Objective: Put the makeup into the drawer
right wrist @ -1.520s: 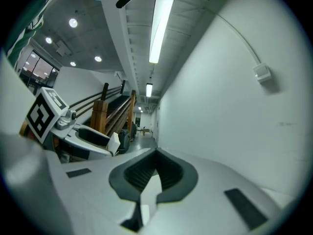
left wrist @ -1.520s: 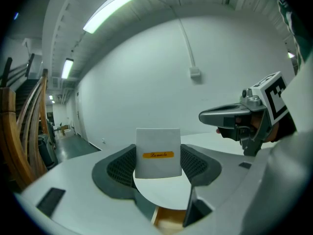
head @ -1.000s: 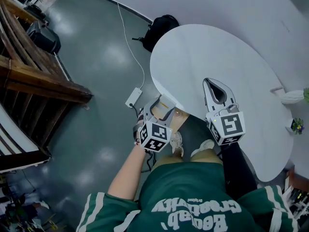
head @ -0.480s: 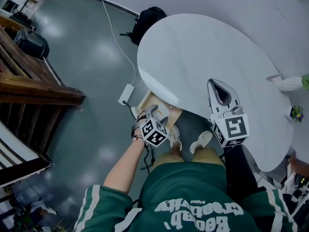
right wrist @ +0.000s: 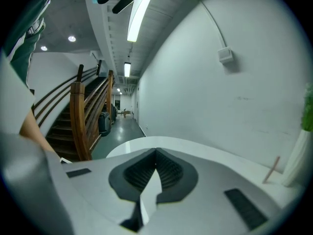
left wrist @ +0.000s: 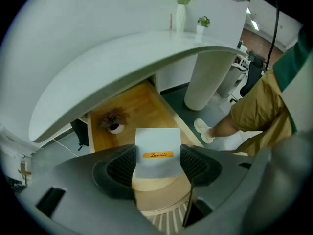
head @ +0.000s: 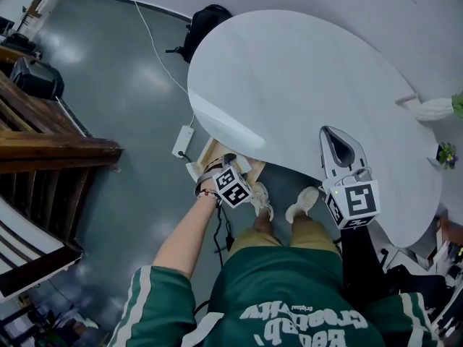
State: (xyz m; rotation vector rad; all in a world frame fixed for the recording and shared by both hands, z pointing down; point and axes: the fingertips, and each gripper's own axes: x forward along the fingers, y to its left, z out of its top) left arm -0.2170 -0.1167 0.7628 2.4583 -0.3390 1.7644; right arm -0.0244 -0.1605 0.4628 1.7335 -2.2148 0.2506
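Note:
My left gripper (left wrist: pixel 157 161) is shut on a pale box (left wrist: pixel 156 140) with an orange label, the pads pressing its two sides. It points steeply down over an open wooden drawer (left wrist: pixel 142 104) under the edge of the white table (left wrist: pixel 122 58). A small potted plant (left wrist: pixel 113 122) stands in the drawer's far left. In the head view the left gripper (head: pixel 228 166) hangs over the drawer (head: pixel 208 152), below the table's (head: pixel 304 78) rim. My right gripper (head: pixel 338 137) hovers above the table's near right part, jaws shut on nothing, as the right gripper view shows (right wrist: pixel 156 153).
The person's feet (head: pixel 304 201) stand right of the drawer, by the table's white pedestal (left wrist: pixel 208 77). A white vase (head: pixel 434 108) and a small pot (head: pixel 444 170) sit at the table's right edge. A black backpack (head: pixel 206 20), a power adapter (head: pixel 182 140) and wooden stairs (head: pixel 43 139) lie left.
The left gripper has sunk with the box from table height to just over the drawer and tipped to point downward. The right gripper has drifted right over the table.

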